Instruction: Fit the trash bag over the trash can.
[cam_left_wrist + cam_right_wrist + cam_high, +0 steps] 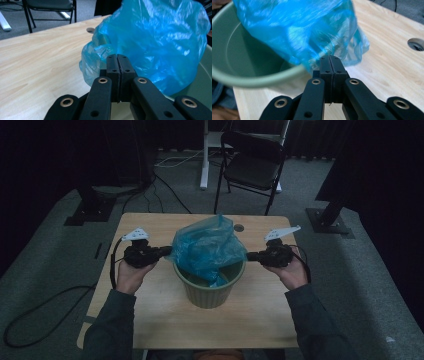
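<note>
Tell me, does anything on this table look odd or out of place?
Only the blue plastic bag: it isn't lining the green bin neatly. It billows crumpled above the rim, pinched at its sides by the left gripper and the right gripper. Nothing looks spilled or damaged.

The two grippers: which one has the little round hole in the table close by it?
The right gripper. The hole lies just beyond it on the wooden table; the left gripper is across the blue bag.

A black folding chair [252,162] stands beyond the wooden table [150,315].
</note>
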